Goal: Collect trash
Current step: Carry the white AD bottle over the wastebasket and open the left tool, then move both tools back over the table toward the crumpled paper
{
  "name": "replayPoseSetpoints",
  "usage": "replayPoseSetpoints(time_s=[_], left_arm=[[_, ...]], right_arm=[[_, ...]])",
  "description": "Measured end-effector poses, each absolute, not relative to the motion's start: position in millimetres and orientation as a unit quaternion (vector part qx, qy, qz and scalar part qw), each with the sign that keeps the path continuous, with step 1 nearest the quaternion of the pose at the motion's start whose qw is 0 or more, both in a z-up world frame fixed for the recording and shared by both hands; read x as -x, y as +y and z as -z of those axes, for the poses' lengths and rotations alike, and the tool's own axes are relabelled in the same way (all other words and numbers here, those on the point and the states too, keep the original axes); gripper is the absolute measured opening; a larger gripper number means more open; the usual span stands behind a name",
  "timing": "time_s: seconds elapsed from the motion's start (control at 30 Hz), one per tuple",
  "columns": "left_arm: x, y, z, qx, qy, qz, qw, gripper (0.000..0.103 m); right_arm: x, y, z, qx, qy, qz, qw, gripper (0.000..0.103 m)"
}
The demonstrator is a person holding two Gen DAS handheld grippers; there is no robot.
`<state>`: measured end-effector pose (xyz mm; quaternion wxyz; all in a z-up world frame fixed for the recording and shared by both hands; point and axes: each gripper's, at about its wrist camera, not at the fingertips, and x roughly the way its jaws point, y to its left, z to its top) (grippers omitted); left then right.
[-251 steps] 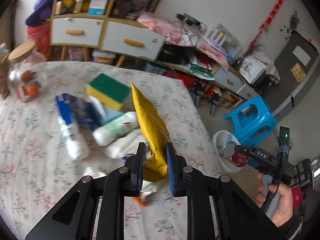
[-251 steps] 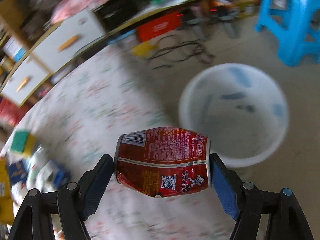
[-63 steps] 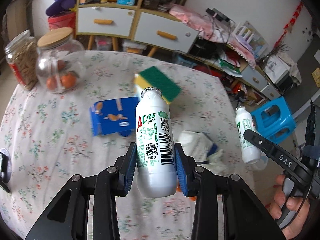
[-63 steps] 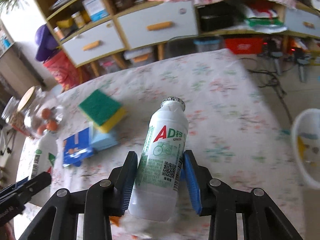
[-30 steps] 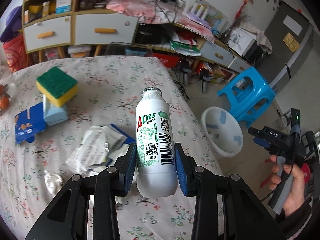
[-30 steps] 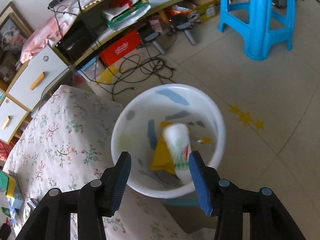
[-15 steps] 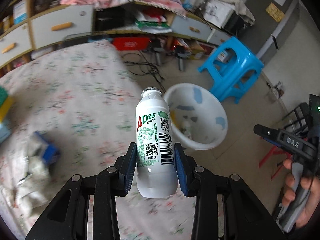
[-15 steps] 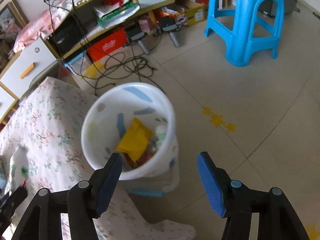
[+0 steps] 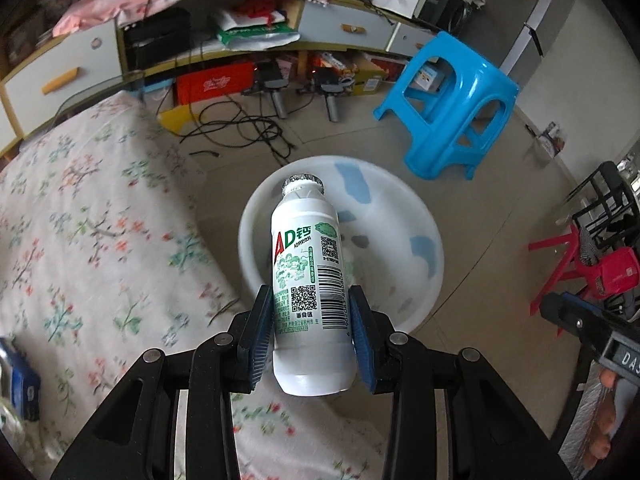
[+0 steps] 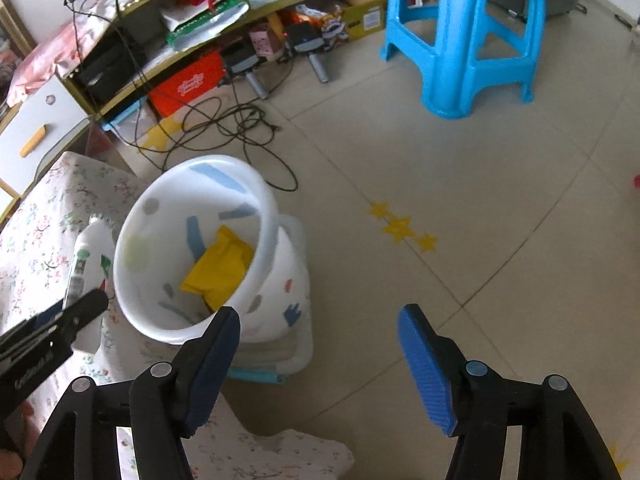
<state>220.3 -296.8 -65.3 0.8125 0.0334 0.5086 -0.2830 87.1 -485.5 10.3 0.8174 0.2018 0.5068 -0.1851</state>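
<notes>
My left gripper (image 9: 312, 322) is shut on a white drink bottle (image 9: 308, 280) with green and red print, held upright over the white trash bin (image 9: 424, 256) that stands on the floor beside the table. From the right wrist view the same bottle (image 10: 86, 264) shows at the bin's left side. A yellow packet (image 10: 220, 268) lies inside the bin (image 10: 264, 208). My right gripper (image 10: 320, 344) hangs over bare floor to the right of the bin; its jaws are opening and nothing is between them.
The table with a floral cloth (image 9: 80, 220) fills the left. A blue stool (image 9: 452, 104) stands on the floor past the bin. Cables (image 9: 240, 128) trail in front of a low cluttered shelf (image 9: 248, 36). A red frame (image 9: 592, 264) sits at the right.
My left gripper carried the bottle from over the table to above the bin. My right gripper drifted right off the bin and its jaws spread wider.
</notes>
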Motion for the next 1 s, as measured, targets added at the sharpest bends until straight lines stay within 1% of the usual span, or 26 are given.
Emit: replayPoseSetpoints(time_s=[0.1, 0.17, 0.2, 0.23, 0.27, 0.33, 0.5, 0.6, 0.73, 1.0], left_arm=[[-225.4, -303.8, 66.0, -0.036, 0.511, 0.29, 0.809, 0.041], [-225.4, -304.4, 64.9, -0.047, 0.51, 0.28, 0.812, 0.062], [-224.0, -301.5, 62.0, -0.053, 0.503, 0.268, 0.82, 0.079], [-222.9, -299.4, 59.7, -0.055, 0.496, 0.261, 0.827, 0.083], [-221.8, -296.2, 56.4, -0.055, 0.489, 0.254, 0.833, 0.084], [-220.1, -285.9, 51.7, -0.054, 0.489, 0.246, 0.835, 0.089], [-211.6, -257.6, 36.6, -0.06, 0.482, 0.235, 0.842, 0.093], [-203.6, -239.0, 27.8, -0.057, 0.478, 0.235, 0.844, 0.099], [-192.0, -210.9, 15.8, -0.054, 0.47, 0.229, 0.851, 0.1], [-167.4, -150.1, -1.4, -0.053, 0.455, 0.206, 0.865, 0.103]], right_arm=[[-84.8, -488.9, -11.1, -0.205, 0.505, 0.188, 0.817, 0.07], [-84.0, -488.4, -12.5, -0.205, 0.504, 0.188, 0.817, 0.072], [-84.0, -488.2, -12.9, -0.205, 0.504, 0.187, 0.818, 0.072], [-83.8, -487.3, -13.8, -0.204, 0.503, 0.186, 0.819, 0.074], [-83.6, -486.2, -14.6, -0.204, 0.502, 0.185, 0.82, 0.074], [-83.8, -484.0, -16.8, -0.201, 0.501, 0.182, 0.822, 0.075], [-87.3, -469.9, -22.2, -0.191, 0.502, 0.176, 0.825, 0.076], [-90.1, -456.8, -27.7, -0.184, 0.499, 0.167, 0.83, 0.077], [-92.7, -440.1, -34.5, -0.184, 0.495, 0.156, 0.835, 0.08], [-95.5, -397.3, -40.1, -0.175, 0.499, 0.125, 0.839, 0.08]])
